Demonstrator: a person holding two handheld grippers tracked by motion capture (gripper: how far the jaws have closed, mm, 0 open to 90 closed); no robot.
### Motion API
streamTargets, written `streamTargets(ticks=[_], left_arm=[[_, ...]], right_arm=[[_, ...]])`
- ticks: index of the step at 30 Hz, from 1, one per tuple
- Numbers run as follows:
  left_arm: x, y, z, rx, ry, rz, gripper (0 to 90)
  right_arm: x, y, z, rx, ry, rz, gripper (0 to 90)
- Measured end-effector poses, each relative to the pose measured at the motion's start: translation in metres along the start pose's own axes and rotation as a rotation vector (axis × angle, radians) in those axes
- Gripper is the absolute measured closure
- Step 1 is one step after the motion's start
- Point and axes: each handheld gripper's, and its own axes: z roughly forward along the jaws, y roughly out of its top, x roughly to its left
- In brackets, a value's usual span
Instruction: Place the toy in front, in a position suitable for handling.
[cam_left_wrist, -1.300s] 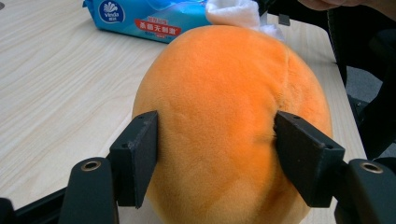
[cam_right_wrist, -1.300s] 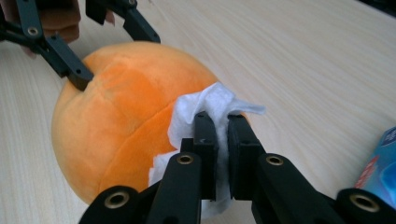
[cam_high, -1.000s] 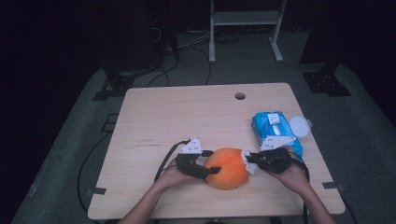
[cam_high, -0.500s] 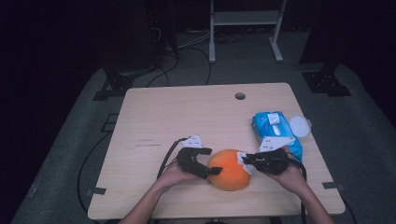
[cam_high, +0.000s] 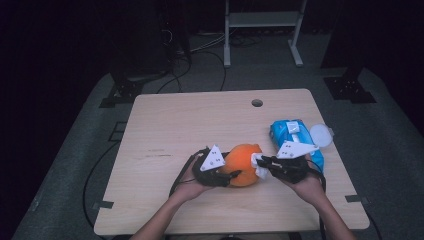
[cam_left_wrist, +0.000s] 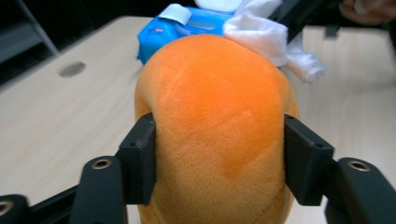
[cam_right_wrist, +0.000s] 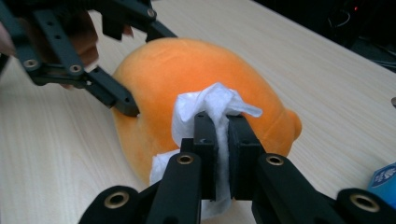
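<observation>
Orange and soft, the plush toy (cam_high: 243, 163) lay near the front middle of the tabletop (cam_high: 200, 120) in the high view. The left hand-held gripper (cam_high: 231, 175) was on its left side and the right hand-held gripper (cam_high: 260, 161) on its right side. A blue pack of wipes (cam_high: 292, 137) sat to the right, a bit farther back, with a round white lid (cam_high: 320, 135) beside it. Compared with a second before, the toy and both hands sat in nearly the same spot.

From the left gripper view, the two black jaws stood on each side of the plush toy (cam_left_wrist: 219, 116) and pressed into its fuzzy body. These jaws had just opened wide and then closed again on the toy, so it looked like a fresh, firmer hold. That should keep the toy from sliding while it gets wiped.

From the right gripper view, the right hand-held gripper (cam_right_wrist: 223, 122) was clenched tight on a white wipe (cam_right_wrist: 208, 107). The wipe was touching the side of the plush toy (cam_right_wrist: 168, 70). The left hand-held gripper (cam_right_wrist: 126, 105) showed at the far left, gripping the toy. The rubbing looked ready to go on, with the toy now held steady.
</observation>
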Motion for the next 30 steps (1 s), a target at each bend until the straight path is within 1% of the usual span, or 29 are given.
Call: streamTargets(ticks=[1, 2, 3, 4, 5, 6, 7, 8, 9, 10, 11, 12, 13, 14, 16, 17, 18, 19, 20, 21, 22, 23, 24, 25, 27, 28, 29, 30], left_arm=[[0.0, -0.004, 0.003, 0.014, -0.017, -0.003, 30.8], [0.0, -0.008, 0.003, 0.005, -0.024, -0.013, 30.8], [0.0, -0.008, 0.003, 0.003, -0.022, -0.018, 30.7], [0.0, -0.007, 0.003, 0.002, -0.022, -0.022, 30.7], [-0.001, -0.006, 0.004, 0.005, -0.02, -0.016, 30.7], [-0.004, -0.004, 0.006, 0.007, -0.017, 0.002, 30.7], [-0.006, -0.002, 0.007, 0.012, -0.014, 0.014, 30.6], [-0.009, -0.001, 0.008, 0.023, -0.008, 0.032, 30.1], [-0.009, -0.001, 0.008, 0.032, -0.002, 0.041, 29.3], [-0.008, -0.002, 0.008, 0.027, -0.011, 0.035, 28.1], [-0.006, -0.003, 0.007, 0.015, -0.023, 0.02, 25.7], [-0.003, -0.005, 0.006, 0.007, -0.03, 0.0, 22.1], [0.002, -0.006, 0.005, -0.001, -0.053, -0.039, 18.4], [0.006, -0.007, 0.004, -0.011, -0.069, -0.079, 13.8], [0.014, -0.01, 0.005, -0.01, -0.084, -0.145, 9.2], [0.017, -0.011, 0.006, -0.002, -0.105, -0.19, 8.1], [0.021, -0.014, 0.009, 0.006, -0.134, -0.225, 8.1], [0.022, -0.016, 0.01, 0.009, -0.143, -0.245, 8.7], [0.022, -0.017, 0.01, -0.002, -0.147, -0.247, 13.4], [0.021, -0.018, 0.009, -0.009, -0.138, -0.234, 20.5], [0.018, -0.017, 0.008, -0.017, -0.114, -0.207, 25.3], [0.011, -0.012, 0.009, -0.029, -0.082, -0.159, 31.8], [0.011, -0.012, 0.009, -0.029, -0.082, -0.159, 32.8], [0.006, -0.009, 0.009, -0.026, -0.067, -0.117, 32.8], [-0.007, -0.001, 0.009, -0.019, -0.049, -0.022, 33.2], [-0.013, 0.001, 0.01, -0.007, -0.038, 0.023, 32.9], [-0.017, 0.003, 0.01, 0.004, -0.028, 0.059, 32.9], [-0.018, 0.003, 0.009, 0.008, -0.023, 0.075, 32.1]], right_arm=[[0.002, -0.005, 0.009, 0.039, 0.007, -0.007, 83.1], [0.002, -0.005, 0.009, 0.039, 0.007, -0.007, 83.1], [0.005, -0.007, 0.012, 0.042, 0.005, -0.016, 83.1], [0.014, -0.001, 0.012, 0.041, -0.015, -0.053, 83.1], [0.014, -0.001, 0.012, 0.041, -0.015, -0.053, 83.1], [0.017, 0.002, 0.011, 0.023, 0.0, -0.06, 83.1], [0.023, 0.006, 0.012, 0.004, 0.026, -0.066, 83.1], [0.027, 0.008, 0.014, 0.005, 0.025, -0.083, 83.1], [0.031, 0.011, 0.016, 0.015, 0.015, -0.108, 83.1], [0.032, 0.011, 0.018, 0.02, 0.009, -0.119, 83.1], [0.031, 0.011, 0.018, 0.019, 0.019, -0.116, 83.1], [0.027, 0.009, 0.017, 0.018, 0.029, -0.098, 83.1], [0.024, 0.007, 0.017, 0.017, 0.032, -0.085, 83.1], [0.02, 0.004, 0.016, 0.016, 0.033, -0.082, 83.1], [0.018, 0.001, 0.015, 0.022, 0.032, -0.069, 83.1], [0.017, 0.0, 0.014, 0.021, 0.033, -0.064, 83.1], [0.017, 0.0, 0.014, 0.022, 0.035, -0.061, 83.1], [0.016, 0.0, 0.013, 0.023, 0.034, -0.065, 83.1], [0.016, 0.0, 0.013, 0.024, 0.031, -0.066, 83.1], [0.016, 0.0, 0.013, 0.025, 0.022, -0.069, 83.1], [0.017, 0.0, 0.013, 0.025, 0.014, -0.076, 83.1], [0.024, 0.004, 0.013, 0.019, 0.003, -0.091, 83.1], [0.024, 0.004, 0.013, 0.019, 0.003, -0.091, 83.1], [0.028, 0.007, 0.013, 0.012, 0.005, -0.103, 83.1], [0.038, 0.013, 0.013, -0.012, 0.034, -0.124, 83.1], [0.044, 0.017, 0.014, -0.014, 0.038, -0.161, 83.1], [0.044, 0.017, 0.014, -0.014, 0.038, -0.161, 83.1], [0.043, 0.017, 0.013, -0.005, 0.031, -0.175, 83.1]])
